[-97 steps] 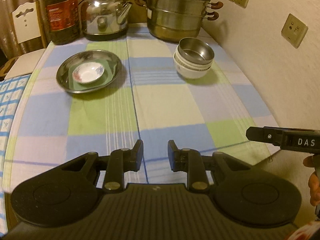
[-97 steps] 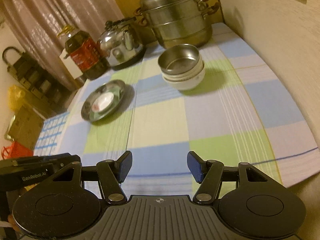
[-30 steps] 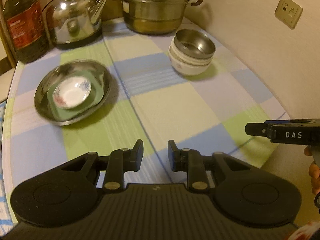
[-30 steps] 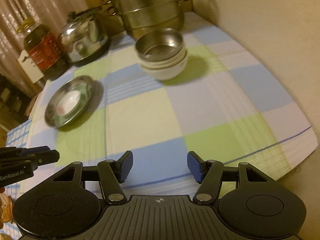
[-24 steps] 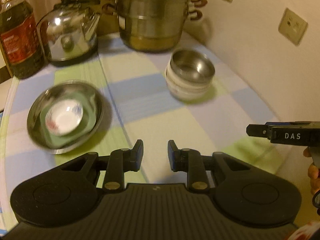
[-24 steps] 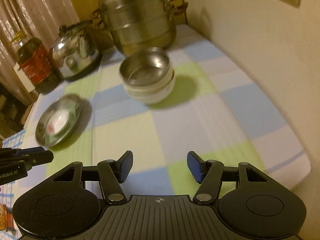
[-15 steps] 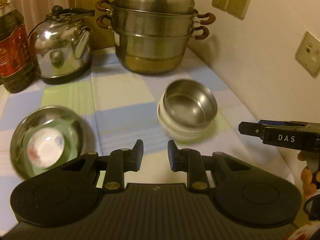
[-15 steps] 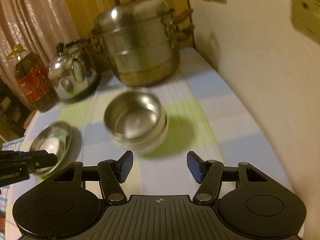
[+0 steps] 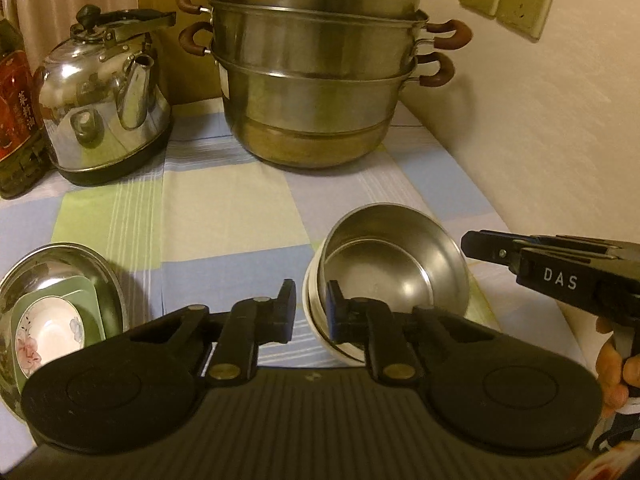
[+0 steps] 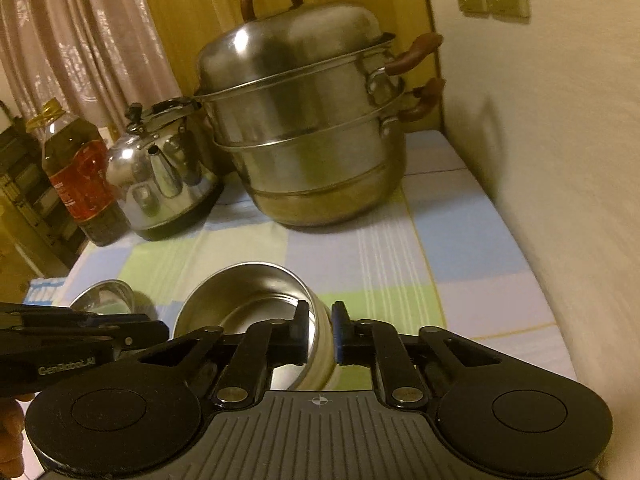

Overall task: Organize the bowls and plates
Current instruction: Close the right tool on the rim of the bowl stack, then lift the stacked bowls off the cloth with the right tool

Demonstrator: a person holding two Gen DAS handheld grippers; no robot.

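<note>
Two nested bowls point(image 9: 394, 268), steel uppermost

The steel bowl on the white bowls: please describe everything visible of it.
The steel bowl is round, shiny metal, empty, with a flat bottom and thin rim. It sits upright, nested in a stack of white bowls on the checked tablecloth, before the steamer pot. The left gripper is shut on its left wall, the right gripper on the opposite wall, each with one finger inside.
</note>
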